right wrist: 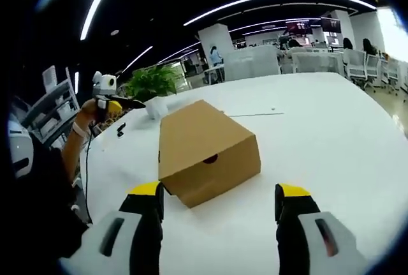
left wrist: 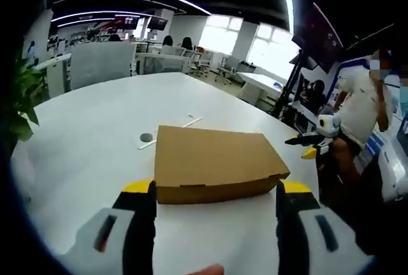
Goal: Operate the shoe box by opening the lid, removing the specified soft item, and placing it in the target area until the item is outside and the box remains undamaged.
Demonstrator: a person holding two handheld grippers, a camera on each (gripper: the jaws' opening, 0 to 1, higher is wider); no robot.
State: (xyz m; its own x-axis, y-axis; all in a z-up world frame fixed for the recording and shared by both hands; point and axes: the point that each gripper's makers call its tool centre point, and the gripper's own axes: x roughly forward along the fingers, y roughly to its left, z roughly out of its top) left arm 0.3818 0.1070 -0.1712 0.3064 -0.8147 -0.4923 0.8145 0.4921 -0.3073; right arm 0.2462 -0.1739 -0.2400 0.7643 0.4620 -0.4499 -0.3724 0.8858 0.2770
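while the broad white oval table (left wrist: 95,147) spreads across both views, the plain brown cardboard shoe box (left wrist: 213,163) lies on it with its lid closed, well in from the edges. in the left gripper view the box sits just ahead of the left gripper (left wrist: 217,192), whose yellow-tipped black jaws stand wide apart and hold nothing, one tip near each front corner of the box. in the right gripper view the same box (right wrist: 204,150) lies end-on, a dark finger hole in its near face, and the right gripper (right wrist: 220,195) hangs before it with jaws spread wide, empty. a leafy green potted plant (right wrist: 150,83) stands at the table's far side. a small round grey disc (left wrist: 146,137) and a thin white strip (left wrist: 191,122) lie on the table behind the box.
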